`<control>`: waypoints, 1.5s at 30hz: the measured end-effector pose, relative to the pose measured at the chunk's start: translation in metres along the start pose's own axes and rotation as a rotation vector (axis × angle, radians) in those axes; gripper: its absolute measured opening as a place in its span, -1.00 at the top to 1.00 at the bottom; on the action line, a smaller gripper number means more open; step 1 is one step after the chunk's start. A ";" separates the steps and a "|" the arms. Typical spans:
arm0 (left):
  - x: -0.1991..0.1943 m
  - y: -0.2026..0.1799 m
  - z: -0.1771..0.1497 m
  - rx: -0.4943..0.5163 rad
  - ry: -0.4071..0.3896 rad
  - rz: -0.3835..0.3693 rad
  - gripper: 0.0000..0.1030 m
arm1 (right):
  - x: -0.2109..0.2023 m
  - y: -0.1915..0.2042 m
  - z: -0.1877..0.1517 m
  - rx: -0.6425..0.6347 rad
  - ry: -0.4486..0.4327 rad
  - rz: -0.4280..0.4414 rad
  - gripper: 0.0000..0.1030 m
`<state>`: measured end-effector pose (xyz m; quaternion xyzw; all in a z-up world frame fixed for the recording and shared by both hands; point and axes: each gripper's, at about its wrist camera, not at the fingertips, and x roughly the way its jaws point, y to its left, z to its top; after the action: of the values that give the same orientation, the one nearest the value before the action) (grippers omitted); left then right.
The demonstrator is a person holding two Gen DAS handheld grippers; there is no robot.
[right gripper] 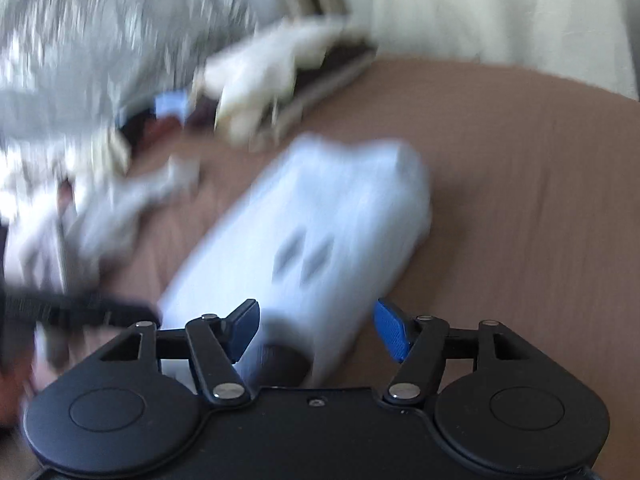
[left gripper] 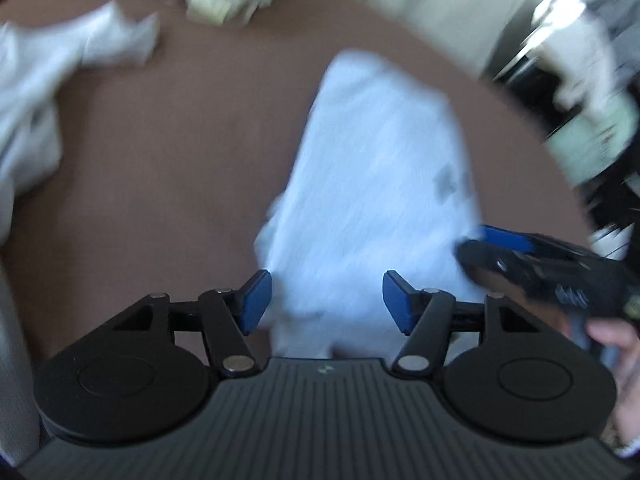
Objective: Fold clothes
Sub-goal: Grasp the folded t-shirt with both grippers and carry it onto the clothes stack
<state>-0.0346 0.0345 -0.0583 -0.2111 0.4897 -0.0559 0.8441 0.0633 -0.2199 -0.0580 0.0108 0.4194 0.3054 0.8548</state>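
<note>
a brown table (left gripper: 168,168) with a curved far edge fills both views. beyond it hangs pale cream fabric (right gripper: 500,12), possibly a curtain, though blur makes it hard to tell. bright daylight glares at the upper right (left gripper: 560,12) in the left wrist view.

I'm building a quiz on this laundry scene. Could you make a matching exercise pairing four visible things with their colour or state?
Things:
1. folded garment
2. table
3. left hand-held gripper
4. crumpled clothes

Colour or state:
A. brown
B. open, blue pads
C. pale blue with a dark mark
D. unfolded, whitish heap

Pairs: 1-C, 2-A, 3-B, 4-D
</note>
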 end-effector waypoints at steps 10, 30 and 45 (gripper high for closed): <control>-0.001 0.032 -0.003 -0.216 0.003 -0.069 -0.40 | -0.028 -0.007 -0.047 0.132 0.049 0.224 -0.35; 0.014 0.018 -0.007 -0.274 -0.068 -0.283 0.40 | 0.007 -0.018 -0.001 0.315 -0.076 0.245 0.23; 0.038 0.020 -0.006 -0.324 -0.068 -0.237 0.38 | 0.015 -0.038 -0.050 0.497 -0.053 0.282 -0.23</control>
<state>-0.0219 0.0396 -0.0999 -0.4021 0.4353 -0.0683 0.8026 0.0537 -0.2545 -0.1116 0.2863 0.4533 0.3085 0.7857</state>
